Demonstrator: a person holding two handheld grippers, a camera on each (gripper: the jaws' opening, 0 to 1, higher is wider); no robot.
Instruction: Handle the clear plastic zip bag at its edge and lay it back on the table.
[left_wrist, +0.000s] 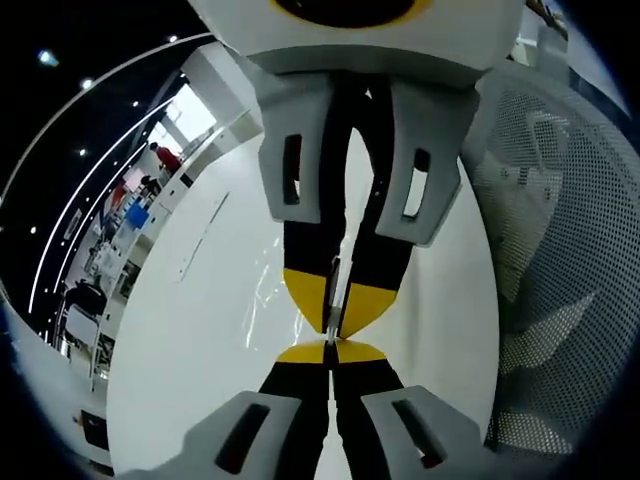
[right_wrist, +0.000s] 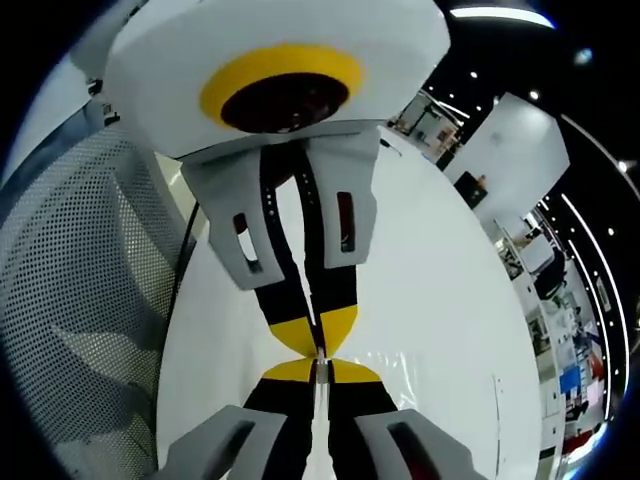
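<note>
Clear zip bag (right_wrist: 400, 372) held taut above white surface (right_wrist: 440, 290). Left tool (left_wrist: 330, 358) and right tool (right_wrist: 318, 362) clamp one bag edge tip-to-tip, controlling limp film before laying down. Mesh chair (left_wrist: 560, 250) beside surface.

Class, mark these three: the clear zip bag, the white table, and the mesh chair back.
clear zip bag (right_wrist: 400, 375): right gripper view, glinting film beside the claws.
white table (left_wrist: 200, 330): left gripper view, bare top.
mesh chair back (left_wrist: 570, 250): left gripper view, perforated panel.
</note>
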